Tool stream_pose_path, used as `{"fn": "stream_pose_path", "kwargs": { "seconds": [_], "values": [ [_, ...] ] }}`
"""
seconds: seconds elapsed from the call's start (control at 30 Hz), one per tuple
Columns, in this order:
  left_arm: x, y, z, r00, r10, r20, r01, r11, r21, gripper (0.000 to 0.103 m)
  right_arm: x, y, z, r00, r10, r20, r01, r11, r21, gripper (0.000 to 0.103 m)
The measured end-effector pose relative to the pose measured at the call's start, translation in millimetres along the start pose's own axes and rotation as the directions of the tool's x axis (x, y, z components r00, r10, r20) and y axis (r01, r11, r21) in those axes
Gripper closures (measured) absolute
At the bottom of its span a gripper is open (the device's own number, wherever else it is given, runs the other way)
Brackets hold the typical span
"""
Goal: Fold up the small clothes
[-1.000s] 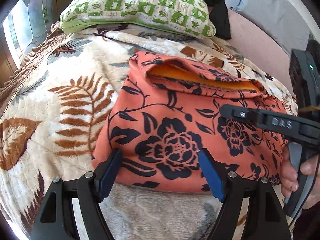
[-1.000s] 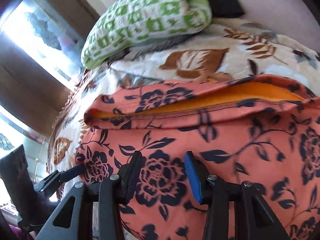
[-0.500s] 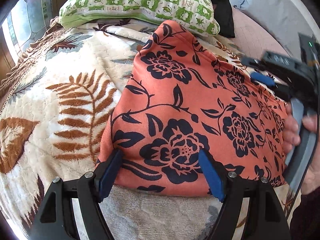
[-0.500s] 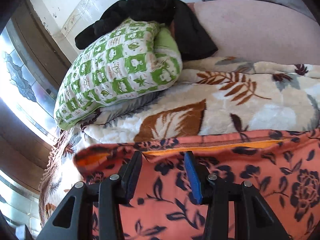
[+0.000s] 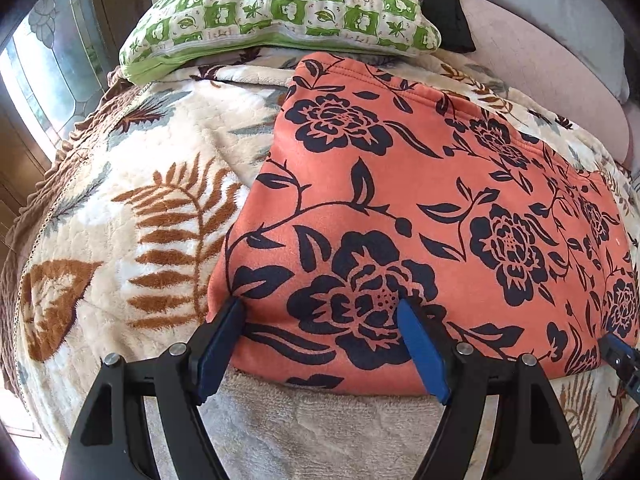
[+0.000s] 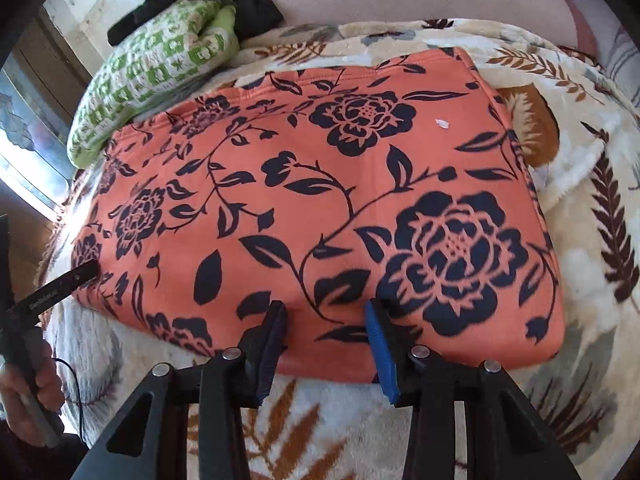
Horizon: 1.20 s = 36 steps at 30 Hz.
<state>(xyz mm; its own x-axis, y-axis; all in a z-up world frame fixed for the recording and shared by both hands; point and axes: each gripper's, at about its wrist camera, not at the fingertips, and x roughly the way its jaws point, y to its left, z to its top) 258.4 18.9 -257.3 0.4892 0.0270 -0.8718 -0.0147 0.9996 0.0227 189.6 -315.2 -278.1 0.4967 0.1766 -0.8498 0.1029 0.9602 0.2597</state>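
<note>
garment [image 5: 420,208]: soft, thick fleece, light, likely limp, best pinched at near corners | look: orange with dark flowers, folded flat, near-side of green pillow [image 5: 276,4], on leaf blanket [image 5: 120,208] | left gripper [image 5: 320,344]: wide, straddling near-left edge, no pinch | right gripper [image 6: 326,340]: narrower, jaws just closing, near hem between, not clamped

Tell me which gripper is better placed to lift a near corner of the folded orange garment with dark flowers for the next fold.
Probably left. The left gripper stands open astride the orange garment's near left corner; the right gripper, jaws just closing over the hem, sits well inside its corner.
</note>
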Motion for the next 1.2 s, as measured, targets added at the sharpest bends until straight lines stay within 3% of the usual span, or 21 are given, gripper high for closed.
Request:
{"fn": "stream_pose_path", "kwargs": {
  "seconds": [0.13,0.23,0.37,0.47,0.53,0.63,0.73,0.83,0.93,1.0,1.03,1.13,1.2],
  "values": [
    [-25.4,-8.1,-3.4,0.990,0.084,0.111,-0.088,0.996,0.034,0.024,-16.3,0.3,-7.5,1.000,-0.003,-0.006,0.003,1.000,-0.006,0.059],
    [-45.3,-9.3,0.1,0.978,0.055,0.199,-0.060,0.998,0.019,0.024,-40.1,2.4,-3.2,0.994,0.021,0.103,-0.021,1.000,-0.008,0.059],
    [-29.7,-18.6,8.1,0.988,0.050,0.145,-0.053,0.998,0.015,0.024,-56.7,-19.7,9.6,0.974,-0.002,0.227,-0.021,0.995,0.101,0.059],
    [5.5,-31.6,5.7,0.997,0.077,-0.007,-0.077,0.997,0.031,0.023,-34.0,-48.3,18.5,0.982,-0.057,0.179,0.019,0.978,0.208,0.060],
    [5.6,-38.0,5.1,0.992,0.123,0.021,-0.124,0.991,0.041,0.019,-13.7,-64.1,19.5,0.993,-0.024,0.113,-0.006,0.966,0.259,0.061],
    [-9.2,-47.0,4.8,0.990,0.115,0.078,-0.119,0.992,0.051,0.019,-21.0,-57.5,23.9,0.992,-0.023,0.126,-0.009,0.970,0.243,0.062],
    [-28.8,-69.2,-0.8,0.983,0.081,0.162,-0.099,0.989,0.111,0.019,-34.3,-51.0,21.2,0.979,0.070,0.191,-0.118,0.961,0.251,0.061],
    [-28.1,-85.4,-6.7,0.991,0.002,0.134,-0.022,0.988,0.150,0.019,-38.7,-29.5,21.3,0.970,0.127,0.209,-0.165,0.970,0.177,0.061],
    [-0.2,-96.8,-12.9,0.999,0.037,0.038,-0.043,0.985,0.170,0.017,-21.5,-6.0,19.1,0.980,0.154,0.128,-0.169,0.979,0.116,0.061],
    [7.7,-99.1,-15.3,0.996,0.069,0.056,-0.078,0.981,0.177,0.008,2.2,3.4,14.0,0.994,0.111,0.017,-0.112,0.990,0.088,0.061],
    [5.3,-98.5,-13.0,0.996,0.068,0.054,-0.076,0.983,0.169,0.008,4.9,4.3,11.3,0.995,0.100,0.017,-0.101,0.992,0.076,0.061],
    [-3.9,-89.8,-4.6,0.998,-0.010,0.059,0.003,0.993,0.115,0.008,-17.1,-3.5,22.2,0.981,0.156,0.115,-0.165,0.983,0.077,0.061],
    [-8.6,-87.4,-0.2,0.996,-0.011,0.092,0.002,0.995,0.095,0.008,-32.4,-19.0,31.6,0.974,0.115,0.194,-0.135,0.986,0.095,0.061]
  ]
}}
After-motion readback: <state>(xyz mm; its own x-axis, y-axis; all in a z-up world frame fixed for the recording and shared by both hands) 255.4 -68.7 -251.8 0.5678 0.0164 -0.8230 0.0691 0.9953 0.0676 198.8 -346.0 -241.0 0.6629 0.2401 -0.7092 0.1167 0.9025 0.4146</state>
